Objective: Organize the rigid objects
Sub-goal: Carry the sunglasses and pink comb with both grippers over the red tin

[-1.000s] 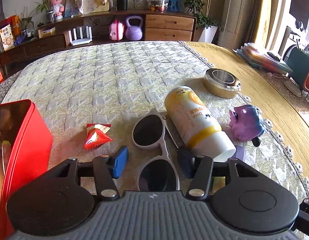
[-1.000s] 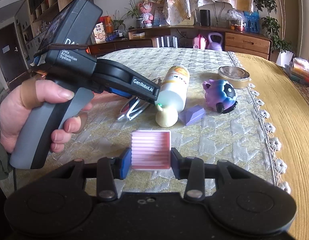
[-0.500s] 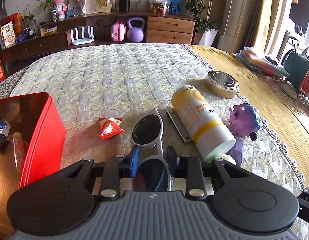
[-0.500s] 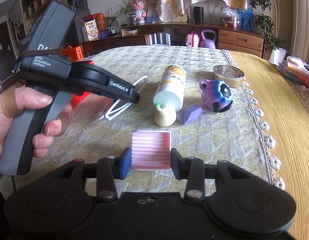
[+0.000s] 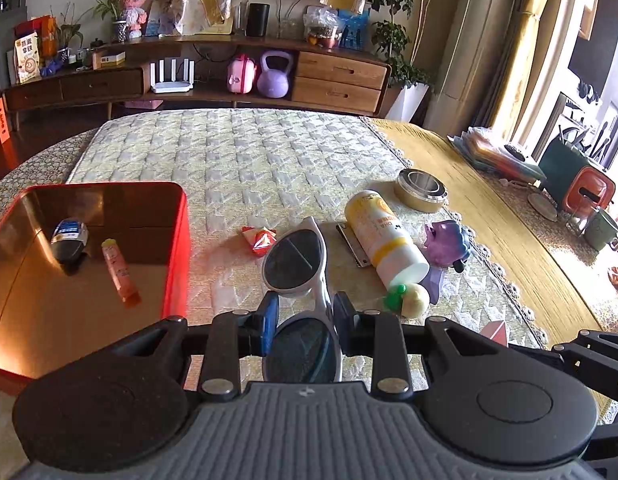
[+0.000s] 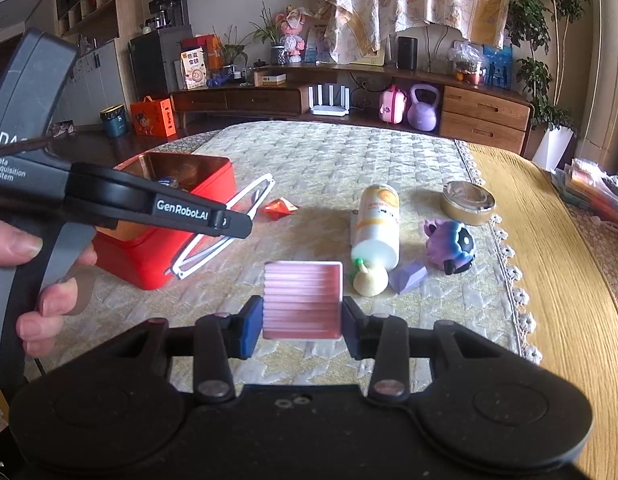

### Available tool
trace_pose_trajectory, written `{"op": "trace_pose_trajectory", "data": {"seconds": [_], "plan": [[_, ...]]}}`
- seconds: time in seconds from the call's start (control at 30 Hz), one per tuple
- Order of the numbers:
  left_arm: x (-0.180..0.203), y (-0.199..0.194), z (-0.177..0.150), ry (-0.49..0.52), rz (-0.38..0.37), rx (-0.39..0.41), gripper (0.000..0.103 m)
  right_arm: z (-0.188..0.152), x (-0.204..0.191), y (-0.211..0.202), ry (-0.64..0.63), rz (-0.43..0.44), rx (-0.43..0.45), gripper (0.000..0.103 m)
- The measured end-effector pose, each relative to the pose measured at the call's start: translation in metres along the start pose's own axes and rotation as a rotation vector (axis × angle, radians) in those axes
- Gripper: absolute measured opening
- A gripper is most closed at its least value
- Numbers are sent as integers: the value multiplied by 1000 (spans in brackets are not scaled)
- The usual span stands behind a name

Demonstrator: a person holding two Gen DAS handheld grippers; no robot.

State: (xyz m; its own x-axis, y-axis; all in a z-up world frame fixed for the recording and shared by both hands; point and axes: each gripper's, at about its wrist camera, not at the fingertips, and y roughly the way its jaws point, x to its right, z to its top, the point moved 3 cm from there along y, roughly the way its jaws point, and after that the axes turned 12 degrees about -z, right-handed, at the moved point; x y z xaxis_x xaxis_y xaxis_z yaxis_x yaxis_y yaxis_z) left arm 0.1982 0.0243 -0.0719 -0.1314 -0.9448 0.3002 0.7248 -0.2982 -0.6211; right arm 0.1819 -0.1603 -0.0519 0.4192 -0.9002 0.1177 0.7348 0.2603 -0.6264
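Observation:
My left gripper (image 5: 305, 322) is shut on white-framed sunglasses (image 5: 295, 258) and holds them above the table, just right of the open red tin box (image 5: 177, 240). From the right wrist view the left gripper (image 6: 233, 224) carries the sunglasses (image 6: 229, 224) beside the red box (image 6: 149, 256). The box holds a small tube (image 5: 119, 270) and a dark object (image 5: 69, 240). My right gripper (image 6: 303, 320) is shut on a pink ribbed square block (image 6: 303, 300), above the quilted cloth near the front.
On the cloth lie a white-and-yellow bottle (image 5: 383, 240), a metal strip (image 5: 351, 244), a red snack packet (image 5: 261, 240), a purple toy (image 5: 447, 240), a lilac block (image 6: 407, 276), a garlic-shaped toy (image 6: 369, 280) and a round tin (image 5: 421, 196). A lace edge runs on the right.
My left gripper closed on the sunglasses, lifted them off the cloth and moved back left toward the red box. My right gripper kept holding the pink block, almost still.

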Motion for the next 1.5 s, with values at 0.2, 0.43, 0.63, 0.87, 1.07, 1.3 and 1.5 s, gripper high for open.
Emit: {"op": "trace_pose_trajectory", "data": {"seconds": [0.2, 0.43, 0.63, 0.87, 1.07, 1.3, 1.5], "plan": [[-13, -45, 3, -10, -1, 39, 29, 20, -24, -17, -30, 17, 30, 40], [-42, -85, 6, -38, 23, 72, 29, 43, -60, -24, -83, 47, 52, 40], [-79, -109, 7, -67, 64, 96, 29, 57, -92, -15, -118, 68, 49, 40], [-123, -118, 9, -96, 126, 104, 29, 70, -124, 4, -160, 92, 34, 40], [-153, -111, 15, -127, 159, 88, 29, 78, -148, 30, -201, 88, 4, 40], [-167, -90, 27, -97, 191, 69, 29, 86, -168, 65, -242, 73, -18, 40], [-172, -65, 33, -62, 198, 40, 29, 87, -182, 93, -293, 67, -37, 40]]}}
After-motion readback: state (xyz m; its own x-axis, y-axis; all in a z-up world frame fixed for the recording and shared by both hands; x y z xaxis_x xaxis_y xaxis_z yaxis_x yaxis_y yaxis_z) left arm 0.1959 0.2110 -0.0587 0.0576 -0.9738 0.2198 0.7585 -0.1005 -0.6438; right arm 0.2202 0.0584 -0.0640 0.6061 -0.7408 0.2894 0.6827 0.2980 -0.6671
